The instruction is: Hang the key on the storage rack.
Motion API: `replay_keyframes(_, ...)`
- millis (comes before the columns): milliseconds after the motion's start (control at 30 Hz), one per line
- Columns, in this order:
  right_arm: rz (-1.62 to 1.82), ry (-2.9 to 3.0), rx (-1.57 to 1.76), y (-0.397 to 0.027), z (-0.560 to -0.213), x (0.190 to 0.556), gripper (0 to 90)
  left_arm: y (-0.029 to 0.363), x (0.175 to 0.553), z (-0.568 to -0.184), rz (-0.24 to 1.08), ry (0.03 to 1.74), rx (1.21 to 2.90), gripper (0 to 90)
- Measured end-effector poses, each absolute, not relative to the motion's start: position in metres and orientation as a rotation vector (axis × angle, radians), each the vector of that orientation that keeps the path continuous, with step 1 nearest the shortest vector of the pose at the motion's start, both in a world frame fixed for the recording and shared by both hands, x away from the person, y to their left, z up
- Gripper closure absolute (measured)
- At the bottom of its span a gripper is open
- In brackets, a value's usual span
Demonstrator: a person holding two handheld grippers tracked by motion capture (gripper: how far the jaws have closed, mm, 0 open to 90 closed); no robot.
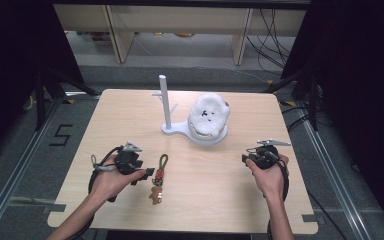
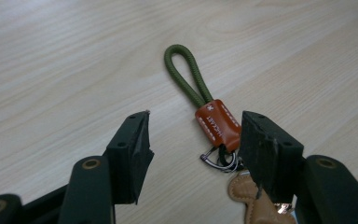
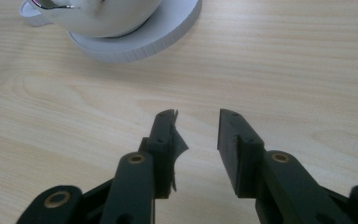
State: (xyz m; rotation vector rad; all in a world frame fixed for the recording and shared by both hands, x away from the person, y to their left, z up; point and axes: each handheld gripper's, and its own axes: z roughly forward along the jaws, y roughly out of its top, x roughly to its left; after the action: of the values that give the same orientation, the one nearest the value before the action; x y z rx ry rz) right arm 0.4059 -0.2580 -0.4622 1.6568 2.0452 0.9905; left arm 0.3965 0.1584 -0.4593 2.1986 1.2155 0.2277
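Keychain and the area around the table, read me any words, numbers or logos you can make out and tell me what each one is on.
"5": black mark on the floor left of the table.
White lettering and a small white logo on the orange leather tab of the keychain: too small and blurred to read.
Nothing else legible.

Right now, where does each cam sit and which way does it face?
High view: fixed above the person's side, looking forward and down on the table; both forearms enter from the bottom, left tool, right tool.
Left gripper view: rides the left tool, looking down along its open jaws at the keychain.
Right gripper view: rides the right tool, looking low across the wood toward the white stand; jaws apart, nothing between.
Shared: high and left views both show the keychain; high and right views both show the stand.
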Motion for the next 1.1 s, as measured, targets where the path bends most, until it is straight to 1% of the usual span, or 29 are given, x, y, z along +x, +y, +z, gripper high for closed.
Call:
replay_keyframes(33,0.993,2.037,1.726,-0.254,-0.461,0.405,66.6,0.15,0.403,-0.46,0.213,1.24,2.248,42.2)
replay_keyframes(100,0.991,2.052,1.726,-0.253,-0.461,0.403,66.0,0.145,0.406,-0.462,0.195,1.261,2.266,42.2)
replay_keyframes(167,1.009,2.05,1.768,-0.249,-0.46,0.403,65.4,0.137,0.41,-0.463,0.139,1.298,2.306,42.2)
replay_keyframes(200,1.009,2.05,1.768,-0.249,-0.46,0.403,65.4,0.137,0.41,-0.463,0.139,1.298,2.306,42.2)
replay_keyframes(233,1.003,2.066,1.74,-0.249,-0.462,0.403,65.0,0.132,0.413,-0.465,0.09,1.342,2.296,42.2)
replay_keyframes(333,0.998,2.106,1.686,-0.253,-0.464,0.405,64.6,0.128,0.415,-0.467,0.067,1.368,2.297,42.2)
replay_keyframes(433,0.993,2.106,1.725,-0.251,-0.463,0.404,64.2,0.12,0.42,-0.468,0.031,1.424,2.304,42.2)
replay_keyframes(533,0.95,2.123,1.663,-0.256,-0.465,0.406,63.9,0.112,0.424,-0.468,0.013,1.449,2.315,43.6)
replay_keyframes(633,0.992,2.117,1.724,-0.252,-0.463,0.404,63.7,0.105,0.427,-0.47,-0.005,1.453,2.345,44.5)
replay_keyframes(800,0.991,2.126,1.696,-0.251,-0.464,0.404,63.5,0.102,0.432,-0.473,0.012,1.467,2.391,45.7)
replay_keyframes(867,1.011,2.129,1.692,-0.252,-0.466,0.405,63.3,0.103,0.433,-0.473,0.006,1.46,2.422,47.4)
replay_keyframes(900,1.012,2.132,1.69,-0.252,-0.466,0.405,63.2,0.102,0.433,-0.474,0.011,1.48,2.411,47.9)
replay_keyframes(1100,0.999,2.142,1.687,-0.251,-0.467,0.406,62.9,0.103,0.433,-0.48,-0.004,1.469,2.453,53.1)
